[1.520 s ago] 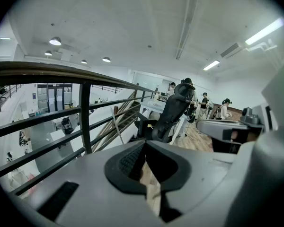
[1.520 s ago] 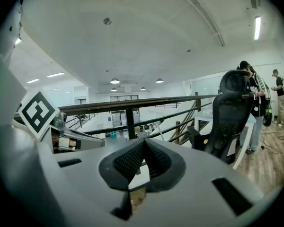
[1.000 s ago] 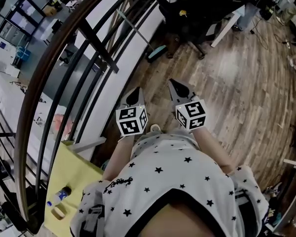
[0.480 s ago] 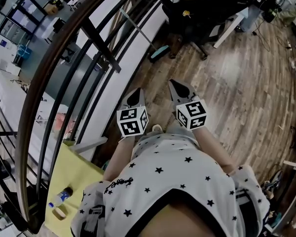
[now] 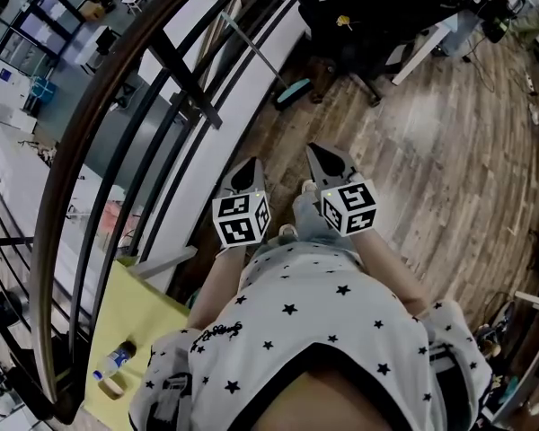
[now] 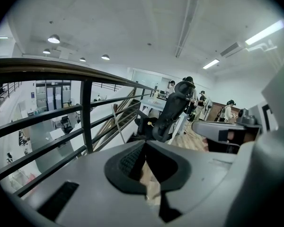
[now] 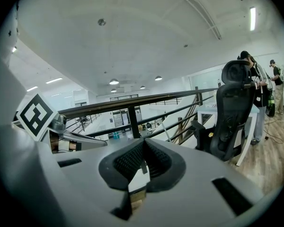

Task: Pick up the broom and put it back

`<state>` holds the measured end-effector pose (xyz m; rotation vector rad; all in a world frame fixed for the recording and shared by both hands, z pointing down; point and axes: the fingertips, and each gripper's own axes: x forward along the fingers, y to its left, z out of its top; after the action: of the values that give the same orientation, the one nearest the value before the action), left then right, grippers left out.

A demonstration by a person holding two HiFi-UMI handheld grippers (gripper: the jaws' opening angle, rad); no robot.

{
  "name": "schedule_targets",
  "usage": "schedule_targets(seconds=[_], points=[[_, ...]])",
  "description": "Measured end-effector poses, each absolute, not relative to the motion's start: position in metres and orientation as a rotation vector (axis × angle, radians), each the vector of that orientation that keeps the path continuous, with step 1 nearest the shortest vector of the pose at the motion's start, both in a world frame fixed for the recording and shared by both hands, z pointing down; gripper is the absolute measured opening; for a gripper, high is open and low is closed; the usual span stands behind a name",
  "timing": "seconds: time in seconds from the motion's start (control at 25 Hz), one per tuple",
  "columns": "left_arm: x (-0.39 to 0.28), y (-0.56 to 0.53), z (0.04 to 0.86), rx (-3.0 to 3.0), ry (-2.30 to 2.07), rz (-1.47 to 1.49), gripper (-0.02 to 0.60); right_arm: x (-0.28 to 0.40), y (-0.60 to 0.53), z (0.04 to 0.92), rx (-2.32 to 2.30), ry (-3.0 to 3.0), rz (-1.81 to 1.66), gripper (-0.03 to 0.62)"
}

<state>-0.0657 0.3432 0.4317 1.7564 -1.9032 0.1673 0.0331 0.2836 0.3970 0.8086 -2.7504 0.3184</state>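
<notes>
The broom (image 5: 268,68) leans against the white base of the railing ahead of me, its pale handle slanting up to the left and its teal head (image 5: 292,91) on the wood floor. Its thin handle also shows in the left gripper view as the broom (image 6: 118,126), and in the right gripper view as the broom (image 7: 166,132). My left gripper (image 5: 249,164) and right gripper (image 5: 314,151) are held side by side in front of my body, well short of it. The left gripper (image 6: 144,143) and the right gripper (image 7: 143,143) are both shut with nothing between the pads.
A dark curved railing (image 5: 117,151) runs along the left with a drop behind it. A black office chair (image 5: 350,43) stands beside the broom by a white desk. A yellow table (image 5: 117,330) with a bottle is behind me on the left. People stand far off (image 7: 255,79).
The broom and the chair have drawn slightly nearer in the head view, and a shoe has come forward between the grippers. Both grippers stay shut and side by side.
</notes>
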Motion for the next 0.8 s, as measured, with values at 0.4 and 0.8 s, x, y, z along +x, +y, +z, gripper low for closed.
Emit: schedule_targets(seconds=[0.4,0.8], points=[[-0.076,0.312,0.440,1.738,-1.899,0.154,0.011,0.017,0.252,0.404,0.763,-2.762,0.317,-0.006],[-0.103,0.252,0.439,1.706,-1.939,0.140,0.011,-0.019,0.185,0.401,0.709,-2.783,0.277,-0.006]])
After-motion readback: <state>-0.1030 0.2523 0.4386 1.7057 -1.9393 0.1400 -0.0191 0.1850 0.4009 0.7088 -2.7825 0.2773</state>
